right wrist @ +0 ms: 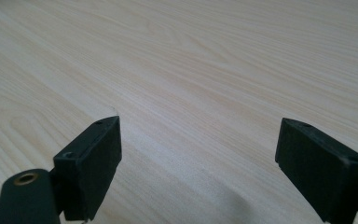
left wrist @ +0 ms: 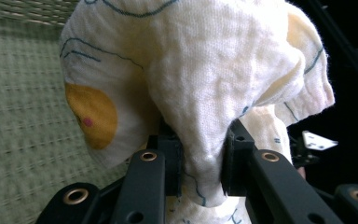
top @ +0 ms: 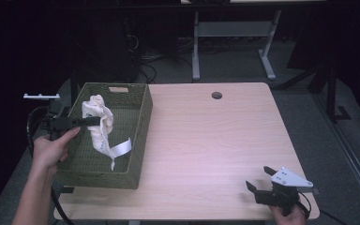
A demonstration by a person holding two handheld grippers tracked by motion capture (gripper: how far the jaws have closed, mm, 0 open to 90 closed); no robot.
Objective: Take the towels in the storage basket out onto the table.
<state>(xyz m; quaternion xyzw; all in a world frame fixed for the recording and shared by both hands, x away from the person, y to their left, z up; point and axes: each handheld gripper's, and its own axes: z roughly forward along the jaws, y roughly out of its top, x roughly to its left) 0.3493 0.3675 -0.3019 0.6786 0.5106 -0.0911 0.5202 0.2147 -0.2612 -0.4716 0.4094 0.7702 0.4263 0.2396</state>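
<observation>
A crumpled white cloth (top: 99, 123) with blue lines and yellow patches hangs inside the green woven basket (top: 140, 136) at the table's left. My left gripper (top: 93, 121) reaches over the basket's left wall and is shut on the cloth (left wrist: 200, 79); its jaws pinch a fold of the fabric. A white strap (top: 121, 149) trails from the cloth onto the basket floor. My right gripper (top: 258, 179) rests low at the table's front right corner, open, with bare wood (right wrist: 200, 93) between its jaws.
The light wooden table (top: 215, 136) has a round cable hole (top: 216, 95) near its far edge. A desk frame and cables stand on the dark floor behind. The basket's woven floor (left wrist: 23, 116) lies close behind the cloth.
</observation>
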